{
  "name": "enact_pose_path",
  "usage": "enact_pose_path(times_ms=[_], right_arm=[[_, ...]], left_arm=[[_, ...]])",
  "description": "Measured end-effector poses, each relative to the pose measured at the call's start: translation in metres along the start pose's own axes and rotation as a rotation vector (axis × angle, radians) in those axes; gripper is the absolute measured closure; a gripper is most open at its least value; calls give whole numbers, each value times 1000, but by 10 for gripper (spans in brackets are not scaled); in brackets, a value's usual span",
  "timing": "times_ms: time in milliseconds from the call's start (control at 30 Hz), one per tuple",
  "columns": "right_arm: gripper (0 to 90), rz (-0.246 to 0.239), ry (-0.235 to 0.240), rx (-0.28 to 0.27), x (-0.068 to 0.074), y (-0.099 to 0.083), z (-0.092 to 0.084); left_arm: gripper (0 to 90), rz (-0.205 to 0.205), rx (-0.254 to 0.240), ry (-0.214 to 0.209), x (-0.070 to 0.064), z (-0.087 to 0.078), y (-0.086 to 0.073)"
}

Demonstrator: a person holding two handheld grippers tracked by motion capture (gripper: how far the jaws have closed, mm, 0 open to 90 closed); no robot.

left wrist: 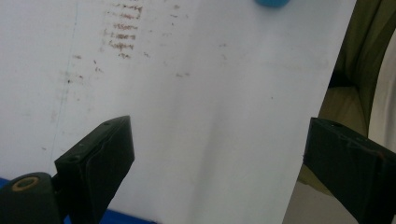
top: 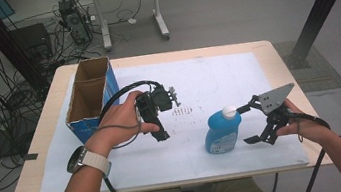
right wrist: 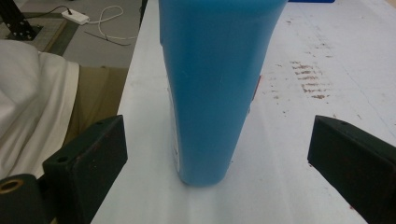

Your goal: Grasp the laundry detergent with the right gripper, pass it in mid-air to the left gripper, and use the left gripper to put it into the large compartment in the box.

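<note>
A blue bottle [top: 222, 131] with a white cap stands upright on the white sheet [top: 206, 76], right of the middle. My right gripper [top: 245, 125] sits just to its right, jaws wide apart. In the right gripper view the bottle [right wrist: 210, 88] rises ahead between the open right gripper [right wrist: 217, 140], and neither jaw touches it. My left gripper [top: 168, 115] is held over the sheet's middle, beside the box. In the left gripper view the left gripper [left wrist: 217, 149] is open above bare sheet, with the bottle's edge [left wrist: 272, 3] far off at the top.
An open cardboard box [top: 88, 95] with blue sides stands at the left of the table. Brown smudges [top: 185, 110] mark the sheet's middle. The table's front edge [top: 170, 183] is close to the person's lap. Cables and a black post [top: 322, 4] lie beyond the table.
</note>
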State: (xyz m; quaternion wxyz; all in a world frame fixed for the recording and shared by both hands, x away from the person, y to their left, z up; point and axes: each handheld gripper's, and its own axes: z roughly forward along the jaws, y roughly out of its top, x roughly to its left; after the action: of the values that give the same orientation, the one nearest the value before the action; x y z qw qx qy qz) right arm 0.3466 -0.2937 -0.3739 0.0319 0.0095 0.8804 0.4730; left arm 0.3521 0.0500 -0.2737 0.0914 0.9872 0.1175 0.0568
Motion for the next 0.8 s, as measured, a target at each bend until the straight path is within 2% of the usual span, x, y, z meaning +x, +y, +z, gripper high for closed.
enact_pose_path(times_ms=[800], right_arm=[[40,19,-14,-48,1,-4,2]], left_arm=[[92,-2,-1,1,-1,1,0]])
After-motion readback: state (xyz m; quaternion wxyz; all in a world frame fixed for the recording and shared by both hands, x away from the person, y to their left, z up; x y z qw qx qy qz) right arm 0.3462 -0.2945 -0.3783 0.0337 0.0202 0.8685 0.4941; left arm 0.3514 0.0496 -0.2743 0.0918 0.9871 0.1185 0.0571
